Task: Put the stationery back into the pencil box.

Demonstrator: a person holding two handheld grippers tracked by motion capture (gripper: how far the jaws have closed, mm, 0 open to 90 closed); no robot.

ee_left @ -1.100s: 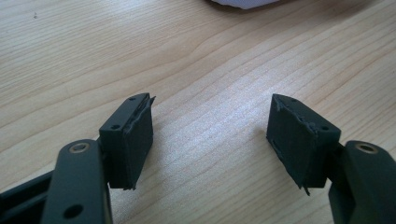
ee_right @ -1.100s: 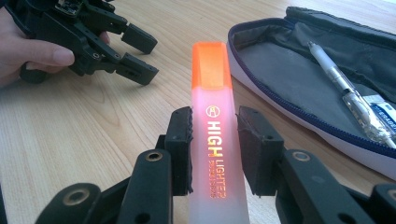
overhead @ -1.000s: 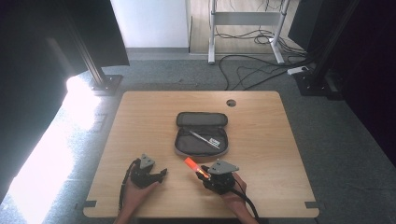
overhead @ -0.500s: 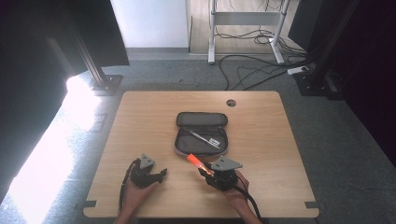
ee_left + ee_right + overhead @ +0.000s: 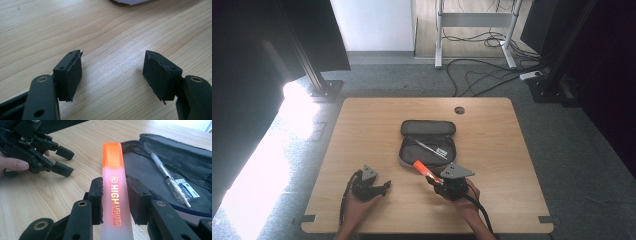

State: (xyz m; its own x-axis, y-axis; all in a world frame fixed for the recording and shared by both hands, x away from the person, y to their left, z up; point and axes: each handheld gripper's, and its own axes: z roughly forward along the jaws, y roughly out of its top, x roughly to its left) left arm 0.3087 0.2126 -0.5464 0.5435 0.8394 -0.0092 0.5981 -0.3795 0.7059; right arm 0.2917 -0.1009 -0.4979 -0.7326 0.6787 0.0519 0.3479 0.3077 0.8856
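1. Right tool grips an orange highlighter between its jaws, beside the open pencil case; cap pointing away.
2. Left tool gapes wide, holding nothing, over the table.

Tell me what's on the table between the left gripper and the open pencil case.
Nothing: between the left gripper and the pencil case, the high view shows only bare wooden table.

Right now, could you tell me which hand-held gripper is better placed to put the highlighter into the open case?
The right hand-held gripper: it grips the highlighter beside the open case. The left rests open, farther away.
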